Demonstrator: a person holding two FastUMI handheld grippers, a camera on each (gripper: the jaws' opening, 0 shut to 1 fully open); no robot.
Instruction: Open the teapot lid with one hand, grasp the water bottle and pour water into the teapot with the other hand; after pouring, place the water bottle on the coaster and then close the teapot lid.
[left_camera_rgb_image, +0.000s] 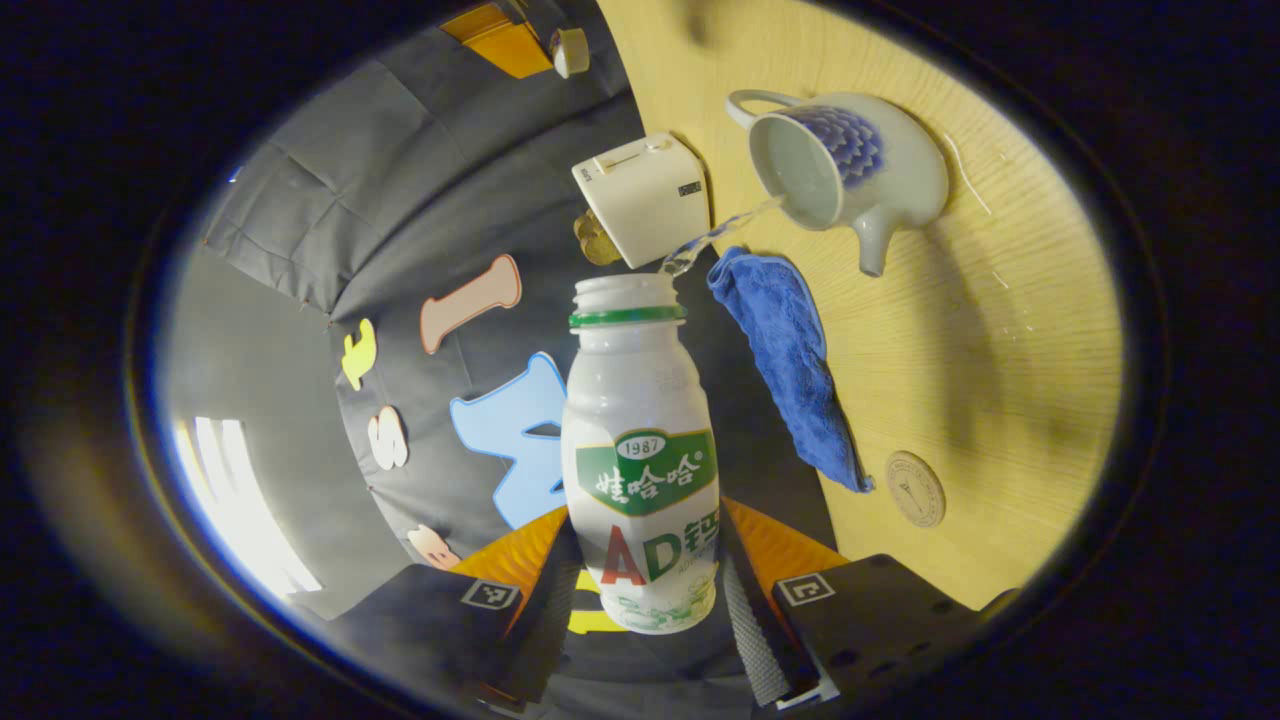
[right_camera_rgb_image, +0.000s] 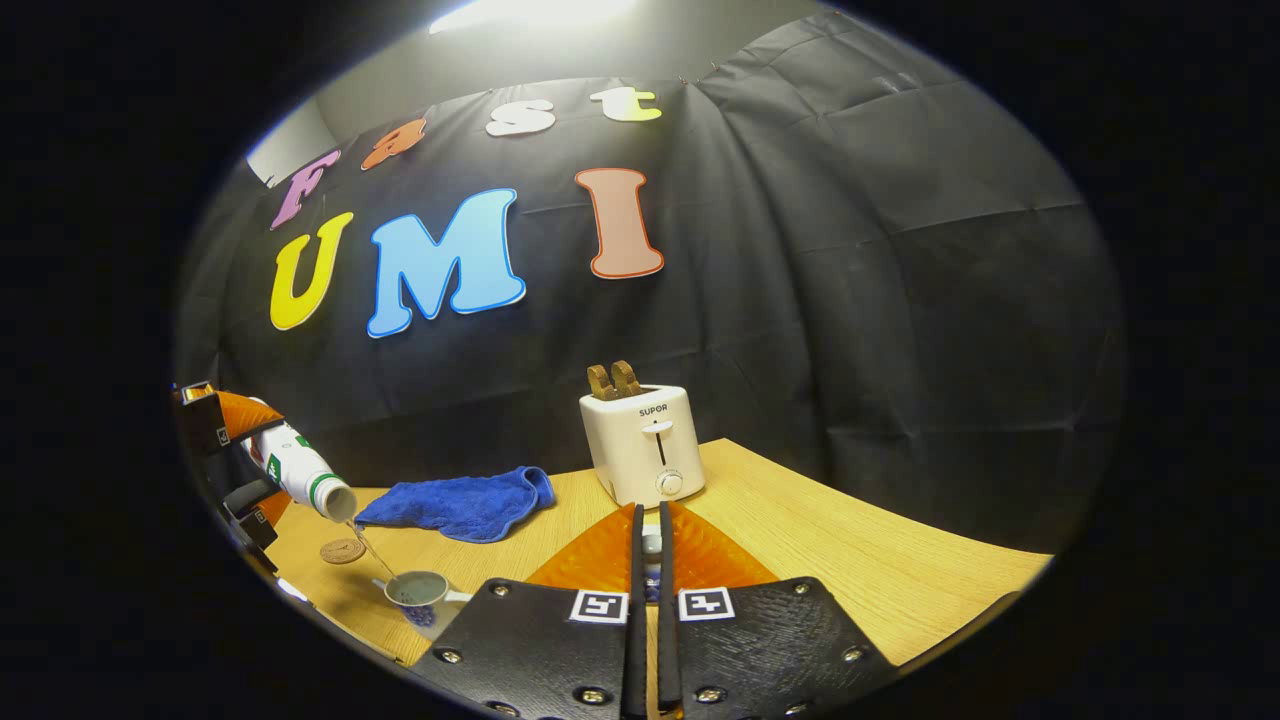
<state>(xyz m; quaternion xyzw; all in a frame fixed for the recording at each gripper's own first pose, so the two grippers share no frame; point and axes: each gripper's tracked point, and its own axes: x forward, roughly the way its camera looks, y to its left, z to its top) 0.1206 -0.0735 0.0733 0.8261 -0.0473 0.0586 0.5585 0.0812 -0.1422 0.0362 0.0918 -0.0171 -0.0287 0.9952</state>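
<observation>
My left gripper (left_camera_rgb_image: 645, 530) is shut on a white water bottle (left_camera_rgb_image: 640, 440) with a green neck ring, its cap off. The bottle is tipped, and a thin stream of water (left_camera_rgb_image: 715, 235) runs from its mouth into the open white-and-blue teapot (left_camera_rgb_image: 850, 165) on the wooden table. In the right gripper view the same bottle (right_camera_rgb_image: 300, 472) pours from the far left into the teapot (right_camera_rgb_image: 415, 590). My right gripper (right_camera_rgb_image: 650, 520) is raised over the table, nearly closed on a small white-and-blue piece, the teapot lid (right_camera_rgb_image: 651, 560). A round brown coaster (left_camera_rgb_image: 915, 488) lies beside the teapot (right_camera_rgb_image: 342, 550).
A crumpled blue cloth (left_camera_rgb_image: 790, 370) lies between the teapot and the coaster, seen too as the cloth (right_camera_rgb_image: 460, 505) near the back wall. A white toaster (right_camera_rgb_image: 645, 445) with toast in its slots stands behind it. The wooden table (right_camera_rgb_image: 850, 560) runs to an edge at right.
</observation>
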